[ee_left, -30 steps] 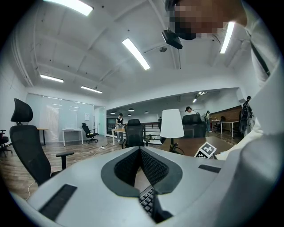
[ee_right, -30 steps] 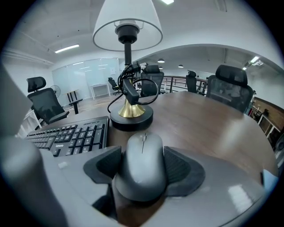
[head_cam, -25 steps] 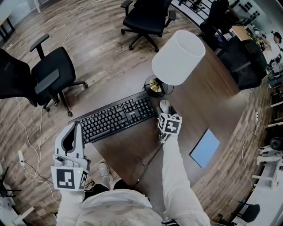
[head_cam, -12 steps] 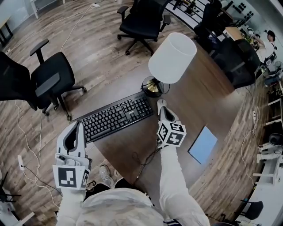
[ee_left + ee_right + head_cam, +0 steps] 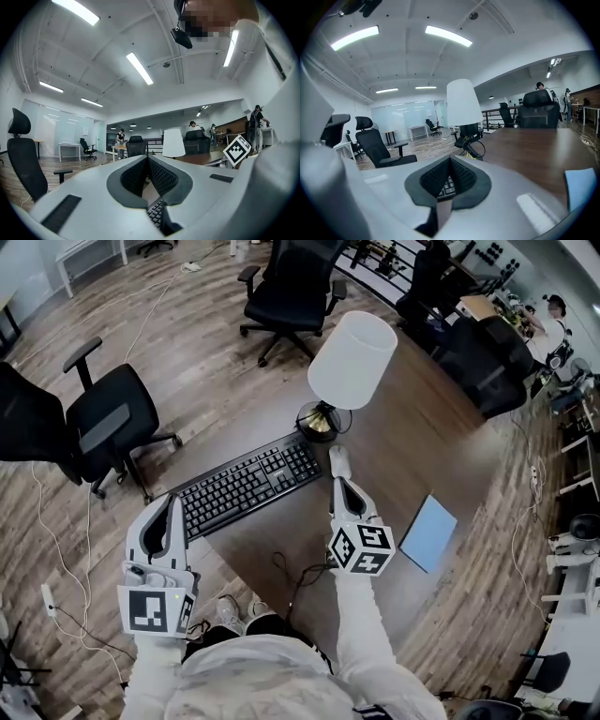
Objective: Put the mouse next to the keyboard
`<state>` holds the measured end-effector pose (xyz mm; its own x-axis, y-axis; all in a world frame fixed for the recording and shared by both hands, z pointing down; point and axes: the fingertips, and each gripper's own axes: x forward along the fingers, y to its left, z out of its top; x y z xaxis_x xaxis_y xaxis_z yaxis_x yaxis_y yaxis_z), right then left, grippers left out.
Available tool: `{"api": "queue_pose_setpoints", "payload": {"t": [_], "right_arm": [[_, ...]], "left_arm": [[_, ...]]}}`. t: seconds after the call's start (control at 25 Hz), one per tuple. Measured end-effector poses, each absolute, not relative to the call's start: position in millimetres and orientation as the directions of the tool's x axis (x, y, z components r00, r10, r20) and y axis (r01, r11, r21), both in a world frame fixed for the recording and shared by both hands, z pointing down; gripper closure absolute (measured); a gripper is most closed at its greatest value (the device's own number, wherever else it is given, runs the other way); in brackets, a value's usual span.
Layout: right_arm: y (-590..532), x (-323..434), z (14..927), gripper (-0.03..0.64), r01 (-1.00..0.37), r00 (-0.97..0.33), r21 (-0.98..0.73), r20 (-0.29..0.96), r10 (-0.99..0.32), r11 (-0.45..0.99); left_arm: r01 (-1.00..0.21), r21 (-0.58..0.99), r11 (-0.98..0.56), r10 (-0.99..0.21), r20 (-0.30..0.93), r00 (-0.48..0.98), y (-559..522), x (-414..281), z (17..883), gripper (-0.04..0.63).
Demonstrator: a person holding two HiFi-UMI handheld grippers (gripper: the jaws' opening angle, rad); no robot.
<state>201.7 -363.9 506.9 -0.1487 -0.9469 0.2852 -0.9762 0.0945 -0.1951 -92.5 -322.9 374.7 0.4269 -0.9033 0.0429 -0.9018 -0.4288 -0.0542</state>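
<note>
Now the mouse (image 5: 339,462) lies on the bench (image 5: 417,442) just right of the keyboard (image 5: 248,486), long axis near-to-far, just beyond the empty, closed jaws of the right gripper (image 5: 343,489); the left gripper (image 5: 169,510), likewise closed, is well apart.

— What sort of place is this?
— An open-plan office. Black wheeled swivel chairs (image 5: 291,282) stand well beyond the right gripper (image 5: 341,486), a black computer keyboard (image 5: 246,486) lies left of it on a dark wooden desk (image 5: 422,442), and long ceiling strip lights (image 5: 447,36) hang above.

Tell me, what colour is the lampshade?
The lampshade is white; the head view shows it best.
</note>
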Motion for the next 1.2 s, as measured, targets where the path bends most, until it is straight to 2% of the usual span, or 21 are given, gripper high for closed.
{"api": "queue_pose_setpoints", "payload": {"t": [0.28,0.64,0.84,1.2], "right_arm": [[-324,176,460,0.607,-0.970,-0.167,-0.210,0.196,-0.966,0.125],[-268,135,420,0.607,-0.985,-0.168,-0.070,0.138,-0.976,0.160],[-240,120,406,0.607,-0.989,-0.149,-0.004,0.120,-0.981,0.149],[-193,116,377,0.606,-0.994,-0.104,0.013,0.055,-0.993,0.105]], "left_arm": [[-0.882,-0.057,-0.467,-0.884,0.009,0.468,-302,-96,362,0.589],[-0.857,-0.053,-0.513,-0.857,-0.033,0.515,-271,-110,346,0.589],[-0.842,-0.055,-0.537,-0.841,-0.052,0.539,-255,-115,341,0.589],[-0.818,-0.061,-0.572,-0.814,-0.079,0.575,-228,-118,331,0.589]]}}
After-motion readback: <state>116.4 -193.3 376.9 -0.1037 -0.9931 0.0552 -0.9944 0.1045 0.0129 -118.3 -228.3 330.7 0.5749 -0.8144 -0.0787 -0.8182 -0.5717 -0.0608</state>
